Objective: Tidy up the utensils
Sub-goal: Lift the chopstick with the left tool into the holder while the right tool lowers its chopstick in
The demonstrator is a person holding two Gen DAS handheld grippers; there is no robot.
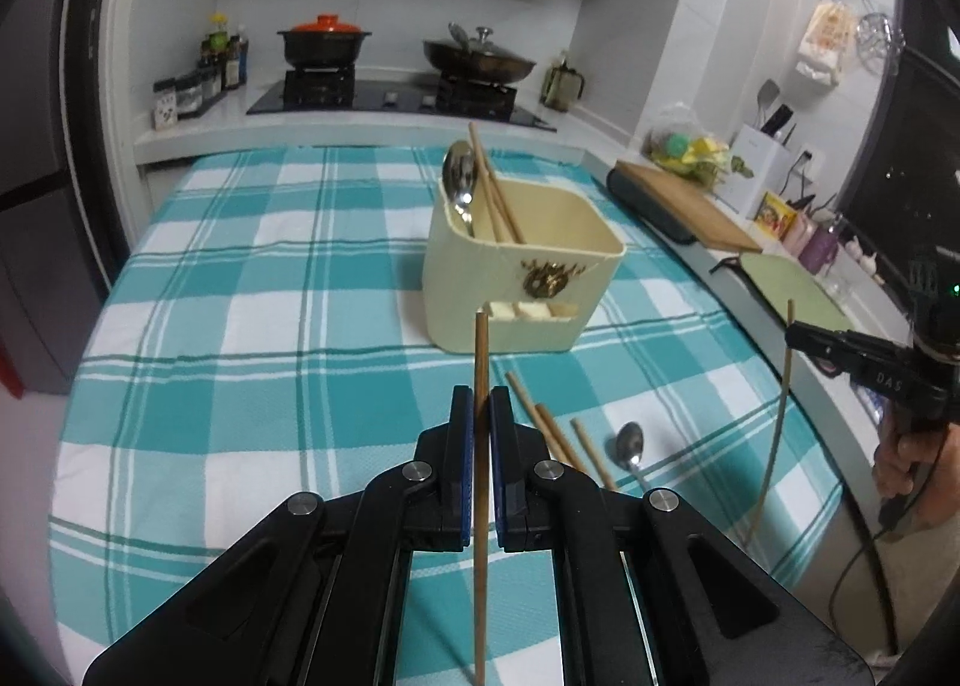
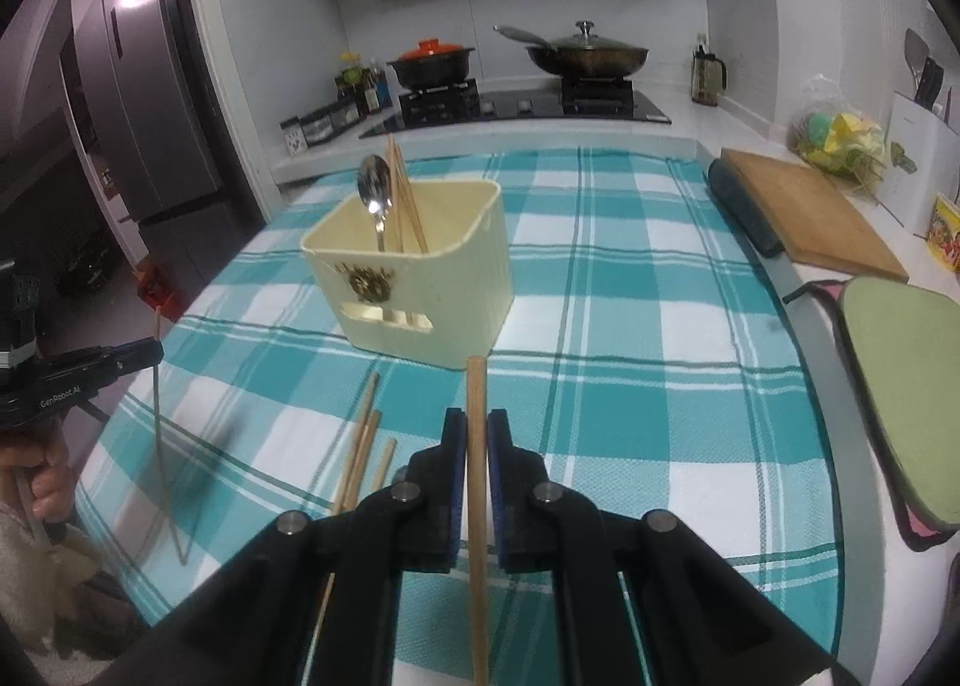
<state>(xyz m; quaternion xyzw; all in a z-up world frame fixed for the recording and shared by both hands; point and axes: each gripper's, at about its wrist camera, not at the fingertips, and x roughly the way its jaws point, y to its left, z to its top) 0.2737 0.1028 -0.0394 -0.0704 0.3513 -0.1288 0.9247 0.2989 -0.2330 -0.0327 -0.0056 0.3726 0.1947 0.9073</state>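
Note:
My left gripper (image 1: 481,404) is shut on a wooden chopstick (image 1: 480,362) that stands upright between its blue pads, above the cloth. My right gripper (image 2: 476,428) is likewise shut on another wooden chopstick (image 2: 475,392), held upright. Each gripper shows at the edge of the other's view, the right gripper (image 1: 798,335) and the left gripper (image 2: 153,353). Ahead stands a cream utensil holder (image 1: 522,272) (image 2: 420,272) with a metal spoon (image 1: 459,176) (image 2: 375,194) and chopsticks leaning inside. Loose chopsticks (image 1: 540,425) (image 2: 363,440) and a second spoon (image 1: 629,443) lie on the cloth.
A teal checked cloth (image 1: 270,326) (image 2: 630,326) covers the table. A wooden cutting board (image 1: 684,200) (image 2: 804,206) and a green mat (image 2: 900,386) lie to the right. Behind is a stove with a pot (image 1: 324,41) and a pan (image 1: 480,59). A fridge (image 2: 138,116) stands to the left.

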